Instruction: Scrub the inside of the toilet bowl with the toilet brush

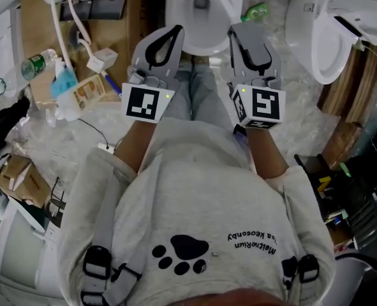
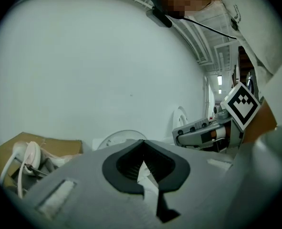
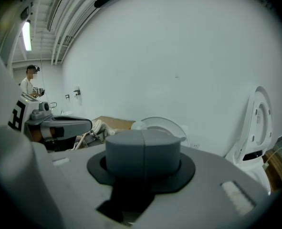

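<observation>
The white toilet bowl (image 1: 199, 10) stands on the floor ahead of me, its dark drain showing. I see no toilet brush that I can be sure of; a small green item (image 1: 255, 10) lies right of the bowl. I hold both grippers up at chest height, short of the bowl and pointing toward the wall. My left gripper (image 1: 174, 30) (image 2: 143, 142) is shut with nothing between its tips. My right gripper (image 1: 236, 28) (image 3: 143, 133) is shut too, its pads pressed together along a centre seam and holding nothing. The bowl's round rim (image 2: 124, 136) (image 3: 162, 122) peeks over the jaws in both gripper views.
A second white toilet (image 1: 322, 34) (image 3: 256, 120) with its lid raised stands at the right. Cardboard (image 1: 41, 18), a white hose (image 1: 70, 24), a water bottle (image 1: 38, 64) and a blue item (image 1: 64, 81) clutter the left. Boxes and tools (image 1: 341, 190) crowd the right. A person (image 3: 30, 82) stands far off.
</observation>
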